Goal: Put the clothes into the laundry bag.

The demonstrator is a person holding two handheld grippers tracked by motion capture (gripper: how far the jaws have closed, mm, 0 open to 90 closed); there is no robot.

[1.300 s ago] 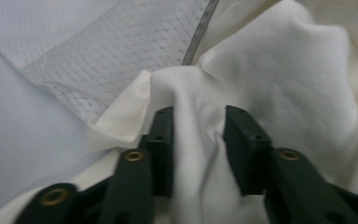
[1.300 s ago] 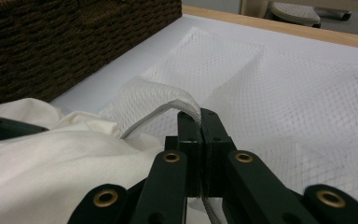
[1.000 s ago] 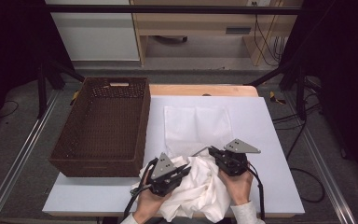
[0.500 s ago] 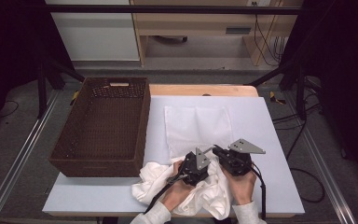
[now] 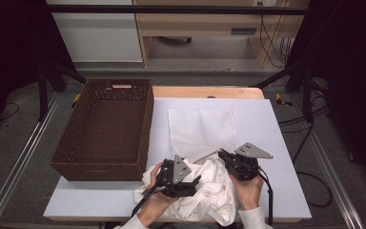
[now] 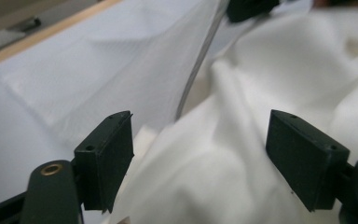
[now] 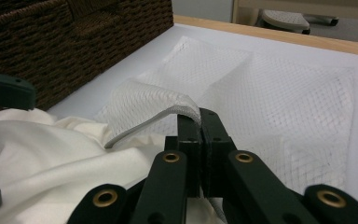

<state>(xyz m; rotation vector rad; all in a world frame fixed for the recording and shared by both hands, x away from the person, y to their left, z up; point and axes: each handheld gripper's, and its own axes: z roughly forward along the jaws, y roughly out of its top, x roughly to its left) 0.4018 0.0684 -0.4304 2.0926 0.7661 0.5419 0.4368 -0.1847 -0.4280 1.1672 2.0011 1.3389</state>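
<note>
Cloth (image 5: 209, 191), white and crumpled, lies at the table's (image 5: 276, 124) near edge, its front spilling over that edge. Left gripper (image 5: 198, 181) hovers over the folds, jaws just spread wide, pads clear of the fabric between them. Right gripper (image 7: 199, 119) is clamped on the mesh bag's (image 5: 202, 126) lifted rim (the bag's near end sits hidden under the cloth). Basket (image 5: 105, 126) stands left

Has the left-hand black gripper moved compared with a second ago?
Yes. The left gripper went right toward the right gripper, then came partway back toward the brown wicker basket, its jaws just opening over the white cloth.
</note>
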